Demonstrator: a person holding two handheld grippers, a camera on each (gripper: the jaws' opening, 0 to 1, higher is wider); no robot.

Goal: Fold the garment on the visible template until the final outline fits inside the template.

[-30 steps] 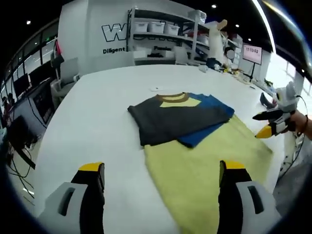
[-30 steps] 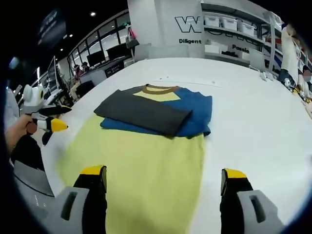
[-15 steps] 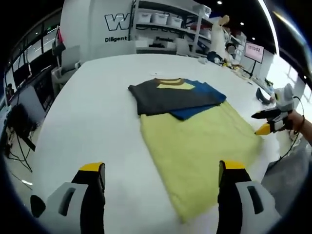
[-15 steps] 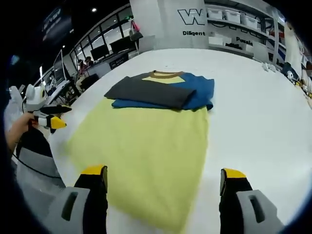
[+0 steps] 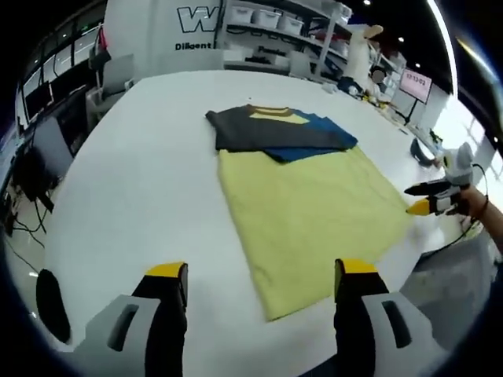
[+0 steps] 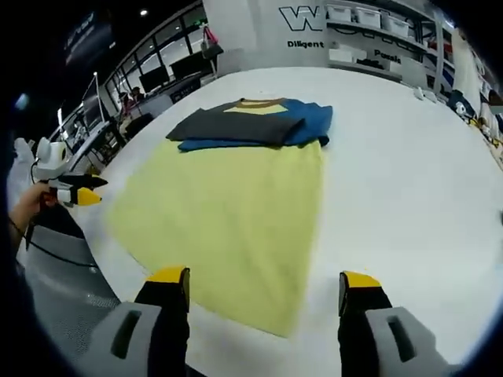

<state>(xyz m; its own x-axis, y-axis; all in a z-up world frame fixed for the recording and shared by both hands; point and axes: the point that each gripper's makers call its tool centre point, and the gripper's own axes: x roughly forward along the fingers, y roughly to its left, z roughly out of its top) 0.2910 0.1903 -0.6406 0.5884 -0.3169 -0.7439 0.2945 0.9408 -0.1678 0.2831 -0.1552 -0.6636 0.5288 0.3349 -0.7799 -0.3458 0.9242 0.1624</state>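
The garment (image 5: 308, 200) lay flat on the white tabletop (image 5: 141, 181), its long axis running from the person toward 12 o'clock. The yellow body reached the tabletop's near edge. At the far end, the dark grey and blue sleeves were folded across the chest, just below the brown collar. No separate template outline could be made out on the tabletop.

In the left gripper view, the left tool (image 5: 257, 276) stood wide, holding nothing, above the near edge. The yellow hem corner lay just ahead of it at 12 to 1 o'clock. In the right gripper view, the right tool (image 6: 256, 280) was likewise wide and empty, with the hem directly ahead between 11 and 12 o'clock. Each tool also appeared in the other's view, at 3 o'clock (image 5: 431, 198) and 9 o'clock (image 6: 72, 191) respectively, well off the cloth's side edges.

Judgement: both tools sat at the hem end, roughly equally near it, one toward each corner. The coming fold probably carries the hem along the long axis toward the collar, so the two corners need lifting together to keep the fold square.
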